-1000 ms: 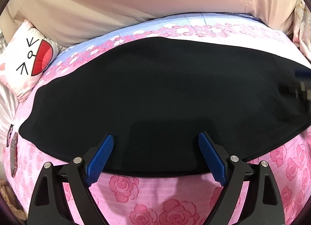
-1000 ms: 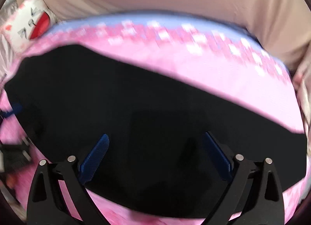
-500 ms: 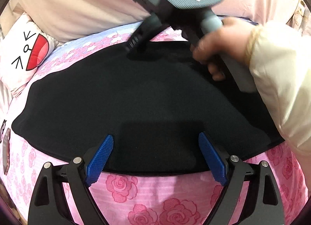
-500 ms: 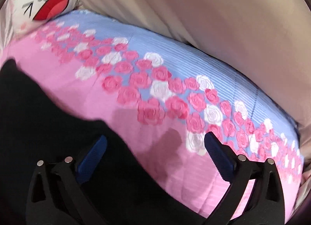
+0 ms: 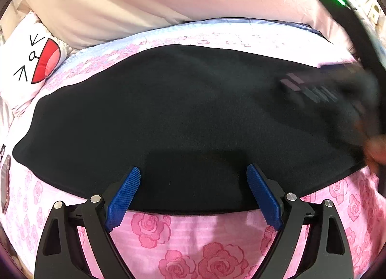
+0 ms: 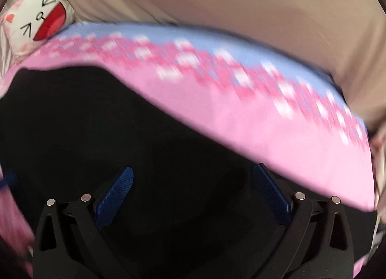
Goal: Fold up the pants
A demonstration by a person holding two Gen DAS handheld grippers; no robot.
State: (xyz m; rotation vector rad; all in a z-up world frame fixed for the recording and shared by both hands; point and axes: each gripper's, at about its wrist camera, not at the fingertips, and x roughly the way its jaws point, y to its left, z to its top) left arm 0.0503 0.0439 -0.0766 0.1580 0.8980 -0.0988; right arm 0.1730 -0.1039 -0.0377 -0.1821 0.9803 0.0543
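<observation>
- Pants: black, lying flat across the pink rose bedspread on the bed, already a wide slab shape; near edge sits just past the left hand-held gripper.
- Left hand-held gripper: jaws wide apart, nothing between the pads, hanging over the near hem. Risk: if it closes here w/o dipping to the edge, it pinches top layer only, or grabs bedspread too, so the fold drags the sheet.
- Right hand-held gripper: also spread wide, empty, over the right part of the cloth; view blurred, so it's prob. moving fast. Risk: lands off the edge, rumples the fabric.
- Black on black: layer edges hard to read, easy to miss one.
- Cartoon pillow far left, well apart from the cloth; no snag issue.
</observation>
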